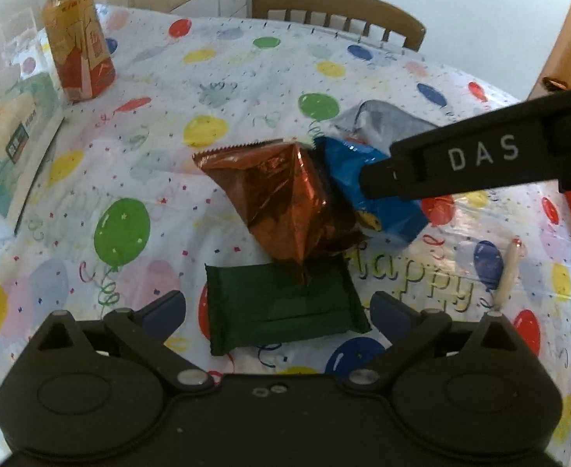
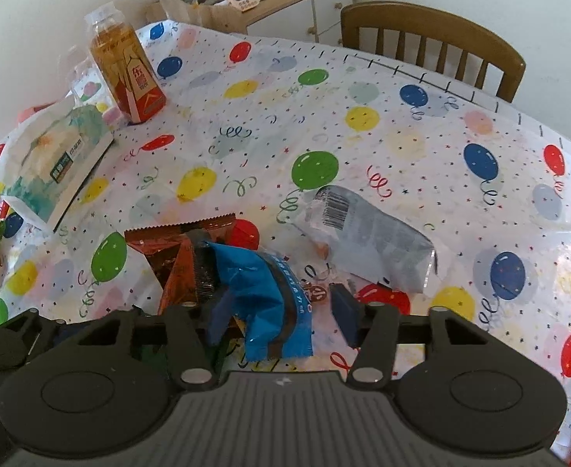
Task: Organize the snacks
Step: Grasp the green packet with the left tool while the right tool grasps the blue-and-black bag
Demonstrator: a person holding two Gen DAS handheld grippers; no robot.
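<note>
Between the right gripper's half-parted jaws sits a blue snack packet; whether the pads press it cannot be told.
Left gripper stands open around a dark green packet on the balloon-print tablecloth. Four packets: blue, green, copper, silver. One drink bottle, one wooden chair.

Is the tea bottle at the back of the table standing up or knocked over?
Upright. The tea bottle stands on its base on the balloon tablecloth, cap end up, in both views.
</note>
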